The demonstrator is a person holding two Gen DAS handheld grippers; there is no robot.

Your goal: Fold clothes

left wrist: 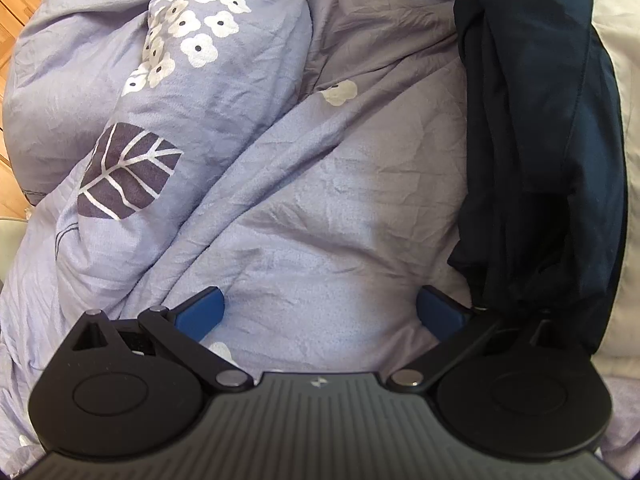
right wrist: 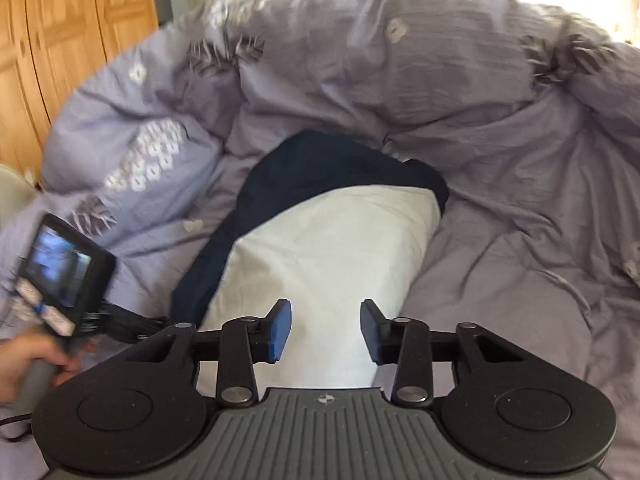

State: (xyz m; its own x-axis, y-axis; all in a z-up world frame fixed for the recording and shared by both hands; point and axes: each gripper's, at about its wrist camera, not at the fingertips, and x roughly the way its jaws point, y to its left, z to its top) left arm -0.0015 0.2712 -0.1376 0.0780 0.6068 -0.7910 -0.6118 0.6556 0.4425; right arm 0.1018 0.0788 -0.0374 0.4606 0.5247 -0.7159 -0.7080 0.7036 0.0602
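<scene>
A dark navy garment (left wrist: 536, 152) lies bunched lengthwise on the lilac duvet (left wrist: 320, 200), at the right of the left wrist view. My left gripper (left wrist: 320, 312) is wide open and empty, low over the duvet, its right finger touching the garment's near end. In the right wrist view the navy garment (right wrist: 320, 172) lies under a folded white cloth (right wrist: 320, 256). My right gripper (right wrist: 326, 332) is open and empty above the white cloth's near end.
The lilac flowered duvet (right wrist: 500, 120) is heaped in big folds at the back and right. The left hand-held gripper with its screen (right wrist: 60, 268) shows at the left. A wooden wardrobe (right wrist: 60, 40) stands behind at the left.
</scene>
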